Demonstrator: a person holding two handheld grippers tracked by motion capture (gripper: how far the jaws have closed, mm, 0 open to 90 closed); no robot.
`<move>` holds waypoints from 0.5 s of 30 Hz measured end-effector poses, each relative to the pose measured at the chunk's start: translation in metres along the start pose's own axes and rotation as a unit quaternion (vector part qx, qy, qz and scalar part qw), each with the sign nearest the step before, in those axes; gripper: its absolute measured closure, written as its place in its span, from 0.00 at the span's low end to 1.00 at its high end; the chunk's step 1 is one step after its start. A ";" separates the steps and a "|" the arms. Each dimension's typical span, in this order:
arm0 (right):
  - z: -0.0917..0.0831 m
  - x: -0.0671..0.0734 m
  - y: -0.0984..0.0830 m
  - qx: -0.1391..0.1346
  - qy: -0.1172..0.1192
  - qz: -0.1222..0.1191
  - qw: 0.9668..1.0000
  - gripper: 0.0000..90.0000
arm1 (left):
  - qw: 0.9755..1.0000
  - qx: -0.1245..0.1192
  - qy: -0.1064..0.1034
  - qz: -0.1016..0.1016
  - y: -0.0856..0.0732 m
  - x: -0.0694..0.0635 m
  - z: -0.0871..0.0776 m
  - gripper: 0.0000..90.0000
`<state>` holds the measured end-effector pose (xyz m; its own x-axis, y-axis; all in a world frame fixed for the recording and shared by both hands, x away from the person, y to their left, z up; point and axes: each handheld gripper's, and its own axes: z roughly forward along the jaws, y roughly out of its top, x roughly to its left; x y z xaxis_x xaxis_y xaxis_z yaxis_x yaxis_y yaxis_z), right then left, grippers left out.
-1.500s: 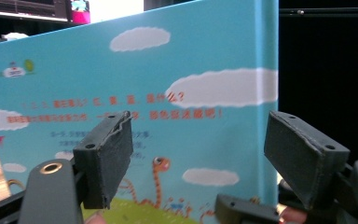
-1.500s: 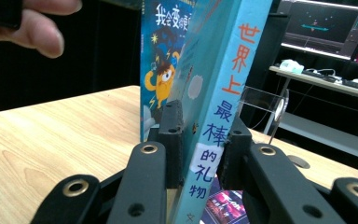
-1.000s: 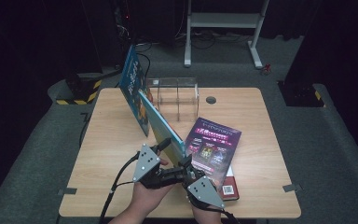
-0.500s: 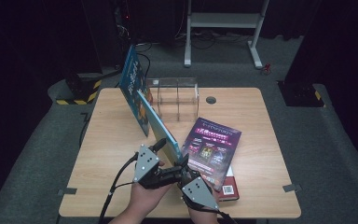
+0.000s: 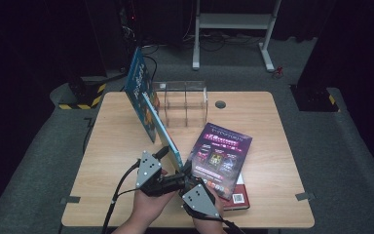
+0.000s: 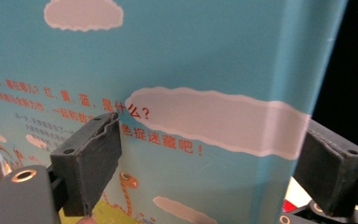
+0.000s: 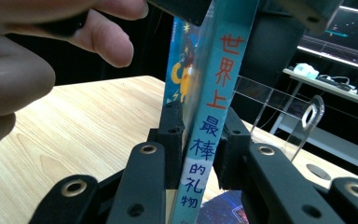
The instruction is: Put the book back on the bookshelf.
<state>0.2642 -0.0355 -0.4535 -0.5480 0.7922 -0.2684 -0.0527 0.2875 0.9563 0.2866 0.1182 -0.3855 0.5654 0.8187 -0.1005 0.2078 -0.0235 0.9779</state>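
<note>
Left gripper (image 5: 161, 155): held near the table's front edge, jaws spread wide and straddling the blue picture book (image 5: 148, 105); in the left gripper view the cover (image 6: 191, 84) sits between the two black pads, the left pad close against it, the right pad just off the spine edge, contact not certain. Blue picture book: upright on edge, tilted, running away from both grippers toward the clear acrylic rack (image 5: 185, 103) beyond. Right gripper (image 5: 186, 171): just beside the left one, touching or nearly so; jaws narrow and pinching the book's spine (image 7: 209, 121), a pad on each side, having just eased slightly apart while the spine remains between them. A person's hand (image 7: 23, 70) shows to its left. Purple book (image 5: 220, 157): flat on the wooden table (image 5: 117, 141), just right of the right gripper, stacked on a red-edged book (image 5: 237, 199).
</note>
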 end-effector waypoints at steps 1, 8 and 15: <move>0.000 0.000 0.000 0.000 0.002 0.001 1.000 0.83 | 1.000 0.002 0.000 0.000 0.000 0.000 0.000 0.16; 0.003 0.004 -0.003 0.005 0.014 -0.003 1.000 0.81 | 1.000 0.012 0.006 -0.001 -0.004 0.004 0.001 0.16; 0.004 0.005 -0.003 0.004 0.022 0.001 1.000 0.78 | 1.000 0.017 0.004 0.005 -0.008 0.004 0.002 0.15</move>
<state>0.2648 -0.0299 -0.4584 -0.5847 0.7682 -0.2608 -0.0449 0.2903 0.9559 0.2885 0.1205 -0.3945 0.5610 0.8229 -0.0896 0.2289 -0.0502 0.9722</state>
